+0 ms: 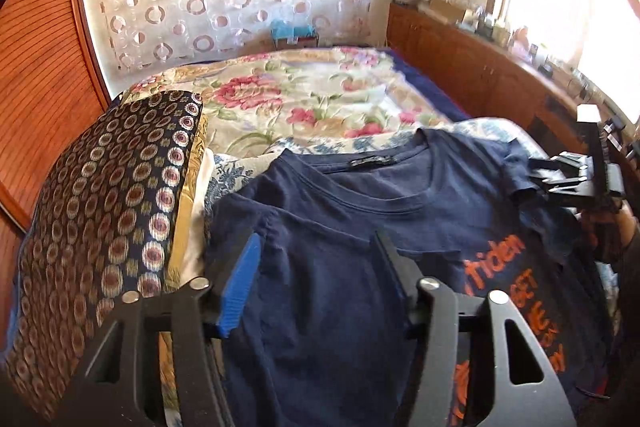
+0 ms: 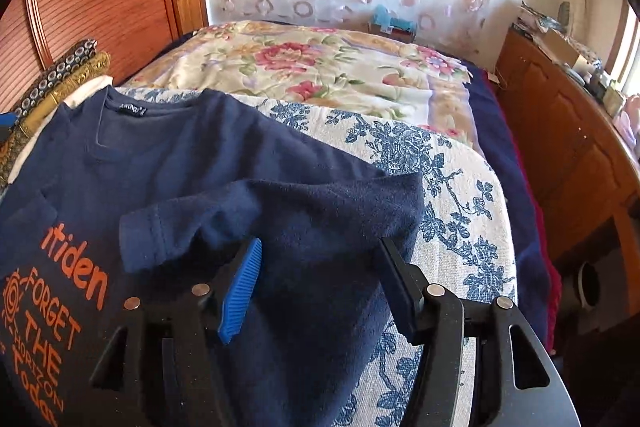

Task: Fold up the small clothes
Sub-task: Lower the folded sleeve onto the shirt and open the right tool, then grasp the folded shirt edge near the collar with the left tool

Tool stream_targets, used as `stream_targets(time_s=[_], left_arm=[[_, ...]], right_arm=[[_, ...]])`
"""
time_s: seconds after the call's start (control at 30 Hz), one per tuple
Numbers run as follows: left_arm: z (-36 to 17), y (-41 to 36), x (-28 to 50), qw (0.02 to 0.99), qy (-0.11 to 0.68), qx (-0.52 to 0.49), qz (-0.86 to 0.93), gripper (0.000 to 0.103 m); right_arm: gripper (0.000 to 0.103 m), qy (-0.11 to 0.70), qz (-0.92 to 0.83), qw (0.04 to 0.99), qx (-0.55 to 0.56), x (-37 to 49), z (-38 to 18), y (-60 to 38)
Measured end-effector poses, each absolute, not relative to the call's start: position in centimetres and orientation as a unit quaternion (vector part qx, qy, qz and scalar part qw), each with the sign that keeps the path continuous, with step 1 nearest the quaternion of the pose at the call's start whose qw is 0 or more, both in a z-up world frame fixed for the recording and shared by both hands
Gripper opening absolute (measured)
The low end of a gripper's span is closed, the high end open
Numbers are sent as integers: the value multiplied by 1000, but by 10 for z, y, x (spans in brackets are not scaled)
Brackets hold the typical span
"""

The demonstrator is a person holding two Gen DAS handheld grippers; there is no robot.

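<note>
We see the navy T-shirt [image 2: 192,163] lying flat on the blue-flower cloth [image 2: 452,187] at the near end of the bed, both sleeves folded in. Left gripper [image 1: 316,267] and right gripper [image 2: 320,271] hover w/ fingers apart, holding nothing. Risk: a one-layer pinch may drag the folds open, esp. the right sleeve [image 2: 160,231].

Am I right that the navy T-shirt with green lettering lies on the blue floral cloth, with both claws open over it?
Not quite: the lettering on the navy T-shirt is orange, as the right wrist view shows. The rest holds: it lies on the blue floral cloth, with the left claw and right claw open.
</note>
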State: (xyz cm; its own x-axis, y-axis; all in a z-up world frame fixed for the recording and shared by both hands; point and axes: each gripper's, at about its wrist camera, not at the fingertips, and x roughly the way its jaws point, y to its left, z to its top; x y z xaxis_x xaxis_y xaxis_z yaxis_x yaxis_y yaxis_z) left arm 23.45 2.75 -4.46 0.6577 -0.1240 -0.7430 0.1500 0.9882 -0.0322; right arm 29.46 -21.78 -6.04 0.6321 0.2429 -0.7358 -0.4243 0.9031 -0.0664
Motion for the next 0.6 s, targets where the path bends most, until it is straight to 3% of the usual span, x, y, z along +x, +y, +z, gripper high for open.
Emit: stream_targets(time_s=[0.27, 0.6], left_arm=[[-66, 30, 281, 885, 459, 68, -28, 45], [-92, 32, 306, 860, 501, 95, 1, 45]], right_arm=[[67, 388, 183, 896, -112, 302, -68, -221], [68, 387, 183, 897, -112, 301, -69, -225]])
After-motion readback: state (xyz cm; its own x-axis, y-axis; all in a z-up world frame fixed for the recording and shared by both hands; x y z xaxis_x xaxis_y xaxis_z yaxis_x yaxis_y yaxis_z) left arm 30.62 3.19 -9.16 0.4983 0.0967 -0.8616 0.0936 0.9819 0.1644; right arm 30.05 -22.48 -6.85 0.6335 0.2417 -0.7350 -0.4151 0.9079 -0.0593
